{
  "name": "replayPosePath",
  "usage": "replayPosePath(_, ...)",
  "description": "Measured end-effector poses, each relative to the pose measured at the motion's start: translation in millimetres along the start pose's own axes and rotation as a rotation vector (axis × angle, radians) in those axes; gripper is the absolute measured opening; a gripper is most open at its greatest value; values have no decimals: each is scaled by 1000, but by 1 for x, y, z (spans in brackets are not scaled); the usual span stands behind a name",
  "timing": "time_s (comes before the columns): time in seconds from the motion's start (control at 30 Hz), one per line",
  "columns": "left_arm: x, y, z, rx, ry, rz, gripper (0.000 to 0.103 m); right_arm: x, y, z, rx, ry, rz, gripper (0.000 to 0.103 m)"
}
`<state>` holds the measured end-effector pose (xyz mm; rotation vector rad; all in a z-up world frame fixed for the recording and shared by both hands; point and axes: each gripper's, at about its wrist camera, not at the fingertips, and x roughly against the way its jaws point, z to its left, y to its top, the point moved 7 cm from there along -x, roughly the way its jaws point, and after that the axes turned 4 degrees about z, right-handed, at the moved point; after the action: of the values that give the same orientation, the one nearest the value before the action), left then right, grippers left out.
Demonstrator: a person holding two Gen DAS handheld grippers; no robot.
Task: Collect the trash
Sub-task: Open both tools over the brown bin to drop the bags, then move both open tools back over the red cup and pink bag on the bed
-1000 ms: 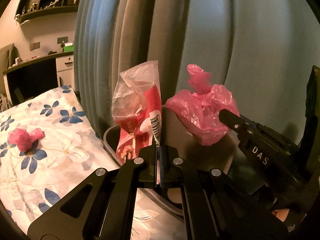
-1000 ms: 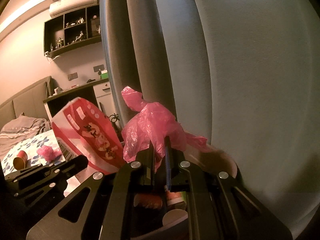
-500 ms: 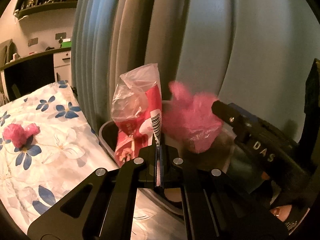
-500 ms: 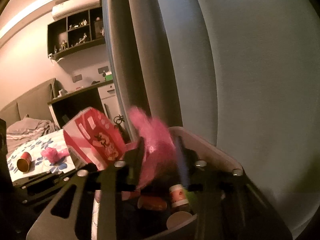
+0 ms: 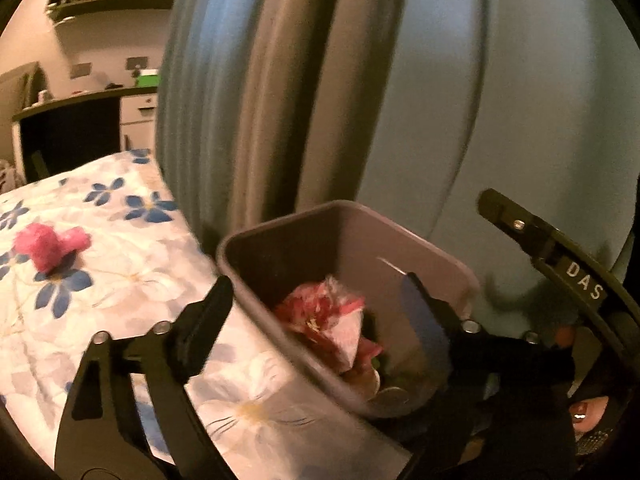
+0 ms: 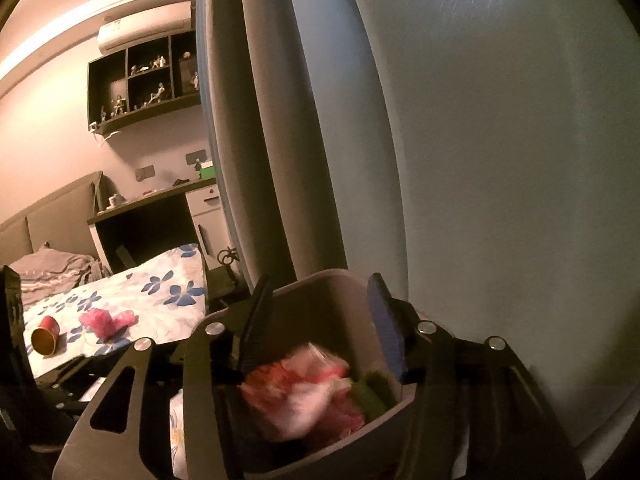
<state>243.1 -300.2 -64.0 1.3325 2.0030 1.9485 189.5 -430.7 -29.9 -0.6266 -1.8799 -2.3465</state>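
Note:
A grey trash bin [image 5: 420,240] stands beside the bed, against the curtain; it also shows in the right wrist view [image 6: 320,284]. The red and white snack bag [image 5: 320,320] lies inside it on other trash, and shows blurred in the right wrist view [image 6: 304,384]. My left gripper [image 5: 316,300] is open and empty above the bin's near rim. My right gripper [image 6: 320,316] is open and empty above the bin. A crumpled pink bag [image 5: 50,246] lies on the flowered bedspread, also in the right wrist view [image 6: 106,322]. A red paper cup [image 6: 46,334] lies on its side near it.
The flowered bedspread [image 5: 120,272] fills the left. A grey-blue curtain [image 5: 400,80] hangs right behind the bin. A dark desk [image 6: 148,216] and wall shelves [image 6: 148,80] stand at the far end. The other gripper [image 5: 560,264] reaches in from the right.
Both grippers opened. The snack bag left my left gripper and the pink bag left my right gripper; both dropped into the bin.

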Motion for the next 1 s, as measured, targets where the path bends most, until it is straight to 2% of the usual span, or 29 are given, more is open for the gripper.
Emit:
replayPosePath(0.13,18,-2,25,41,79,-10,96,6,-3,6,7,4,-12,64)
replayPosePath(0.2,28,-4,41,62,122,-12,97,8,-4,10,8,9,-12,70)
replayPosePath(0.33,49,-10,75,97,210,-6,97,8,-8,24,26,34,3,75)
replayPosePath(0.53,94,-16,136,166,365,-46,97,13,-6,52,54,83,4,84)
replayPosePath(0.6,111,-19,161,181,440,-54,97,15,-8,66,69,98,4,85)
replayPosePath(0.83,164,-24,237,218,614,-86,97,10,-15,125,131,199,39,85)
replayPosePath(1.0,192,-30,287,269,694,-110,97,-5,-20,175,171,267,70,85)
